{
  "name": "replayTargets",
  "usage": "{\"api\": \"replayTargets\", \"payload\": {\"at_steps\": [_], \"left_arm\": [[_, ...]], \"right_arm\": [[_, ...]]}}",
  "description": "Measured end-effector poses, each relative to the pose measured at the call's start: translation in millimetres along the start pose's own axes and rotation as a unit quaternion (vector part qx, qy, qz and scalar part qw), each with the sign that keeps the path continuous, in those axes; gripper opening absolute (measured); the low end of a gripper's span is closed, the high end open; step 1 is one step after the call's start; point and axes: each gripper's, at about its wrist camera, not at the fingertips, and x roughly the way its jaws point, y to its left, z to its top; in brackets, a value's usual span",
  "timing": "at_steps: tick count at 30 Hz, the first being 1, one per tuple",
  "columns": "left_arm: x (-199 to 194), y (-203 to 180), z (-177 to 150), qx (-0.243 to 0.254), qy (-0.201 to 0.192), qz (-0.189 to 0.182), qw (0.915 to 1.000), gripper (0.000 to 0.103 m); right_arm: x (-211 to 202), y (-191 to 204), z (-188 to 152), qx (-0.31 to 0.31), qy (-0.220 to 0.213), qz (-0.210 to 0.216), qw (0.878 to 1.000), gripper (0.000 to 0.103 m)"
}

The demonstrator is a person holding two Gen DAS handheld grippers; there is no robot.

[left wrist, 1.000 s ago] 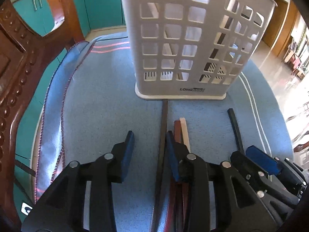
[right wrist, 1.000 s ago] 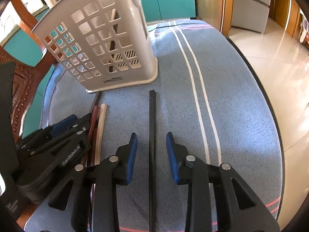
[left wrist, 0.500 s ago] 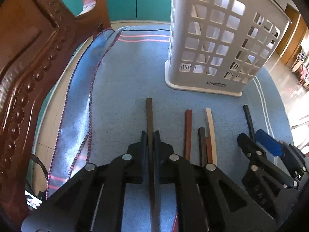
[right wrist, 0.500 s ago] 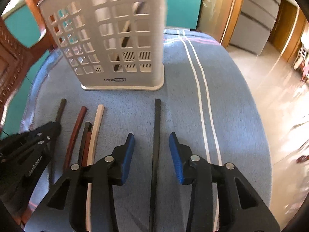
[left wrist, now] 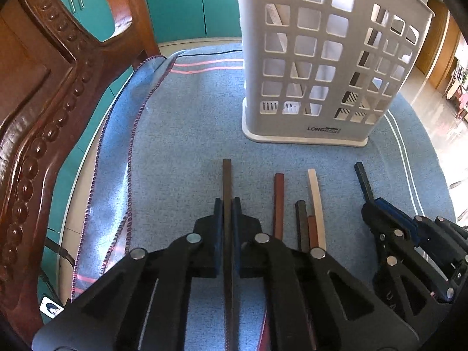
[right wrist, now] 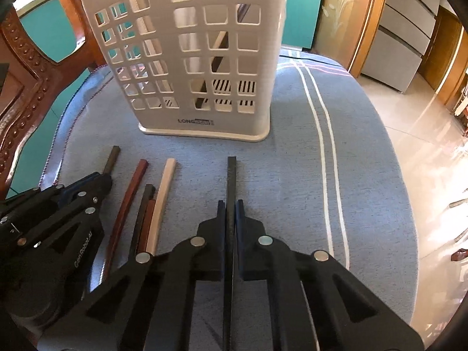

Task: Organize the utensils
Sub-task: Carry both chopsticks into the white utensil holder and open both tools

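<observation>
Each claw is clamped on a chopstick lying flat on the table.

The left claw (left wrist: 227, 204) grips the brown stick (left wrist: 227, 175); the right claw (right wrist: 231, 206), whose jaws have just been closing, pinches the black stick (right wrist: 231, 175). Both sticks point lengthwise along the claws toward the basket (right wrist: 187, 58), which stands upright just ahead; the right claw looks nearer its open side. Four more sticks lie between them.
</observation>
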Motion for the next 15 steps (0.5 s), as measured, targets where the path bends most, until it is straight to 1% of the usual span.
{"api": "replayTargets", "payload": {"at_steps": [3, 6, 10, 15], "left_arm": [[-6, 0, -9, -0.001, 0.0, 0.001, 1.0, 0.007], [-18, -1, -14, -0.006, -0.007, -0.008, 0.9999, 0.007], [-44, 7, -14, -0.015, -0.036, -0.022, 0.999, 0.007], [-69, 16, -17, -0.03, -0.07, -0.033, 0.9966, 0.007]], "right_arm": [[-4, -1, -3, 0.009, -0.002, 0.011, 1.0, 0.007], [-9, -6, -4, 0.015, -0.007, 0.019, 1.0, 0.007], [-23, -13, 0, 0.021, -0.028, 0.036, 0.999, 0.007], [-51, -29, 3, 0.041, -0.059, 0.076, 0.995, 0.007]]}}
